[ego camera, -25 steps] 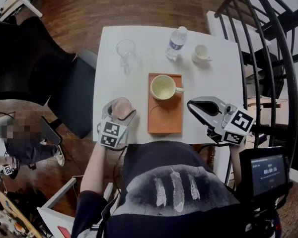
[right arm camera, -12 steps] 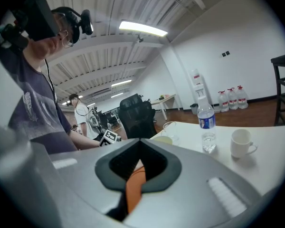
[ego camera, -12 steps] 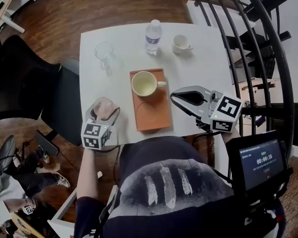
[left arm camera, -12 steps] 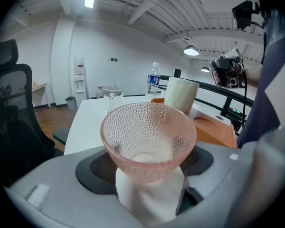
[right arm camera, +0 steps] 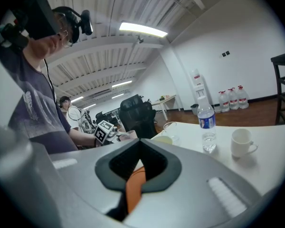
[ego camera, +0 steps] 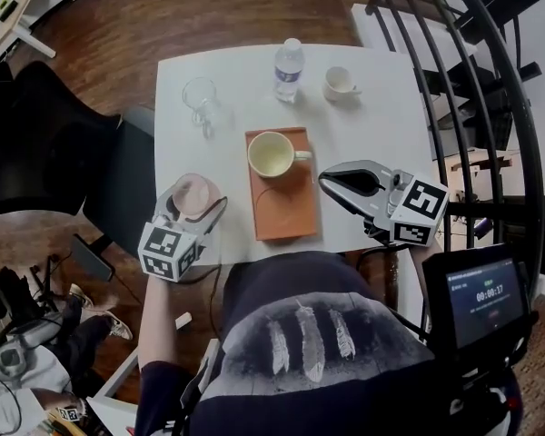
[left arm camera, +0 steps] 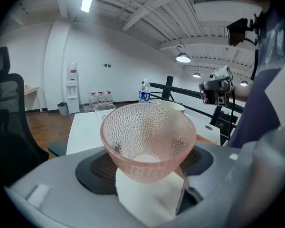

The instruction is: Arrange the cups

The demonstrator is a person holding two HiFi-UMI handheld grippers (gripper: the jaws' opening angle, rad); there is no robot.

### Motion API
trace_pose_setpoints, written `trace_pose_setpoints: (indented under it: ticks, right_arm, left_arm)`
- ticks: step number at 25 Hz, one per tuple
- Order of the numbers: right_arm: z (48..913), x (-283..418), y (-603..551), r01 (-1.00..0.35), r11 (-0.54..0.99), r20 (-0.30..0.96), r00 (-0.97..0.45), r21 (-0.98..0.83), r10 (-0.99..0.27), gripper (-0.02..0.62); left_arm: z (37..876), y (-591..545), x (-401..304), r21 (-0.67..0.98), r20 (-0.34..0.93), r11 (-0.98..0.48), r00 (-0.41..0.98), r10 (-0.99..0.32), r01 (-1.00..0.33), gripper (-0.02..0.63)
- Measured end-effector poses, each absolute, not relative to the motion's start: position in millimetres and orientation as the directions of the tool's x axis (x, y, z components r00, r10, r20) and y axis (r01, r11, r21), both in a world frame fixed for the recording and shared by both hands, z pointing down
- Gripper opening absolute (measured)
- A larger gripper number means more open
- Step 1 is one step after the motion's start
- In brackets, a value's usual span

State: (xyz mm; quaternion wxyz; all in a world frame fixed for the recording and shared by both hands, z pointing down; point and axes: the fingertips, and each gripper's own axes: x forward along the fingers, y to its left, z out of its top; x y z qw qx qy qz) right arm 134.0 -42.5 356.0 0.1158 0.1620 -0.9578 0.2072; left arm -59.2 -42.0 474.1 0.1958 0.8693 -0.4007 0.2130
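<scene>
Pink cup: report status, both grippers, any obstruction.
Left gripper shut on pink glass cup, upright. Right gripper shut, empty, beside orange tray. Cream mug on tray's far half; near half bare.

Pink dimpled cup, orange tray, white table

My white table has a clear glass mug near its left edge, a water bottle and a small white cup along the far edge, and an orange tray at the near edge.
</scene>
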Motion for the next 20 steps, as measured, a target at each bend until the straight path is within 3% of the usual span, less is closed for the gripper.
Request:
trace_pose_setpoints:
  ticks: [7, 20]
  right_arm:
    - [356, 136, -42, -0.354, 0.861, 0.278, -0.924, -0.364, -0.262, 0.005]
    - [352, 139, -40, -0.356, 0.859, 0.26, -0.926, -0.368, -0.272, 0.005]
  left_arm:
    - [416, -37, -40, 0.216, 0.443, -0.656, 0.671, -0.594, -0.724, 0.382]
    - [360, -13, 20, 0.077, 0.43, -0.821, 0.762, -0.485, -0.566, 0.383]
